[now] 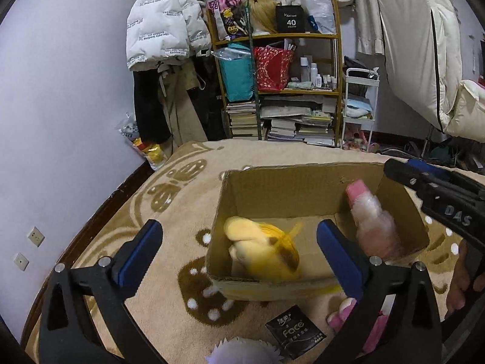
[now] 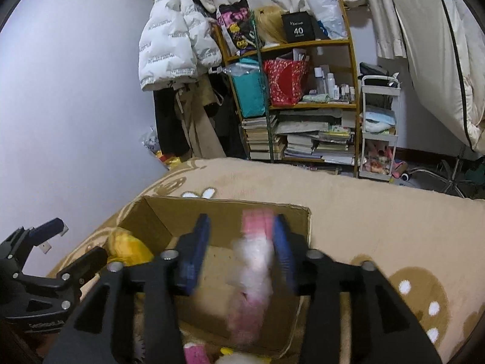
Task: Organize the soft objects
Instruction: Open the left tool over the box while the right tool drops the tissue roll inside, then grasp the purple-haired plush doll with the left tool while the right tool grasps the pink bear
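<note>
**Two plush toys in the box**

My left hand-held gripper (image 1: pixel 236 248) gapes wide and grips nothing; below it, at the frame's centre, a blurred yellow plush toy (image 1: pixel 263 248) lies in the open brown cardboard box (image 1: pixel 303 176) on the beige patterned blanket (image 1: pixel 182 200). My right hand-held gripper (image 2: pixel 241 250) is part open, a pink-and-white fluffy plush toy (image 2: pixel 253 261) between its fingers; whether it grips, I cannot tell.
</note>
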Demonstrator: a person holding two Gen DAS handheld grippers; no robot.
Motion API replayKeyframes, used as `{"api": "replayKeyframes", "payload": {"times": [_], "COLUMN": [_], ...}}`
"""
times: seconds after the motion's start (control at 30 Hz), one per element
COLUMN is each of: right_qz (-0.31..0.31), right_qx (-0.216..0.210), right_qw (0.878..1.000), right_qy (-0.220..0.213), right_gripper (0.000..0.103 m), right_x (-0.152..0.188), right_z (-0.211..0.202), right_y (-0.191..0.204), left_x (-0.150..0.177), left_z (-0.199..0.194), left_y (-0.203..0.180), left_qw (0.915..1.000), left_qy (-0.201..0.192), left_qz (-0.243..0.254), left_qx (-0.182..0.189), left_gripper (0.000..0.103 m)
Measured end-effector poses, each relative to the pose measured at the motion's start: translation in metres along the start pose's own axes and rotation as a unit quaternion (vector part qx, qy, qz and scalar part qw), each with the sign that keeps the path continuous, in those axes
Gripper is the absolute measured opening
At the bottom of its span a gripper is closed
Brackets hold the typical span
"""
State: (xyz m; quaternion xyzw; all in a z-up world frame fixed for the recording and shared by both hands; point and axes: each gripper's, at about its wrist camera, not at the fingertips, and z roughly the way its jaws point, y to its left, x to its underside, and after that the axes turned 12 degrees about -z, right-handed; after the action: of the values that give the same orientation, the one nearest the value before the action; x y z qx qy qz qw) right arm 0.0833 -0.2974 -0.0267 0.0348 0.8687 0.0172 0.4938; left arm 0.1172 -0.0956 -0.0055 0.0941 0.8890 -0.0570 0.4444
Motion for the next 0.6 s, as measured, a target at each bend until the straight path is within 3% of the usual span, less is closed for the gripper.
{"api": "replayKeyframes", "payload": {"times": [0.07, 0.13, 0.2, 0.4, 0.6], "right_qz": [0.001, 0.005, 0.01, 0.001, 0.002], "right_qx": [0.005, 0.006, 0.004, 0.0, 0.003], "right_qw": [1.0, 1.0, 1.0, 1.0, 1.0], "right_qy": [-0.003, -0.003, -0.005, 0.004, 0.007], "right_gripper": [0.066, 0.082, 0.091, 0.103, 0.103], "right_x": [-0.002, -0.001, 0.0, 0.003, 0.014], "right_z": [-0.008, -0.015, -0.023, -0.047, -0.076], "right_y": [0.001, 0.001, 0.002, 0.009, 0.016], "left_x": [-0.001, -0.001, -0.001, 0.007, 0.017], "left_z": [-0.003, -0.009, -0.015, -0.04, -0.067], "left_y": [0.002, 0.006, 0.009, 0.017, 0.033], "left_qw": [1.0, 1.0, 0.9999, 0.9996, 0.9987], "left_qy": [0.0, 0.003, 0.008, 0.023, 0.044], "left_qz": [-0.001, -0.002, -0.001, -0.002, -0.023], "left_qx": [-0.005, -0.007, -0.01, -0.014, -0.012], "left_gripper": [0.101, 0.101, 0.101, 0.101, 0.101]}}
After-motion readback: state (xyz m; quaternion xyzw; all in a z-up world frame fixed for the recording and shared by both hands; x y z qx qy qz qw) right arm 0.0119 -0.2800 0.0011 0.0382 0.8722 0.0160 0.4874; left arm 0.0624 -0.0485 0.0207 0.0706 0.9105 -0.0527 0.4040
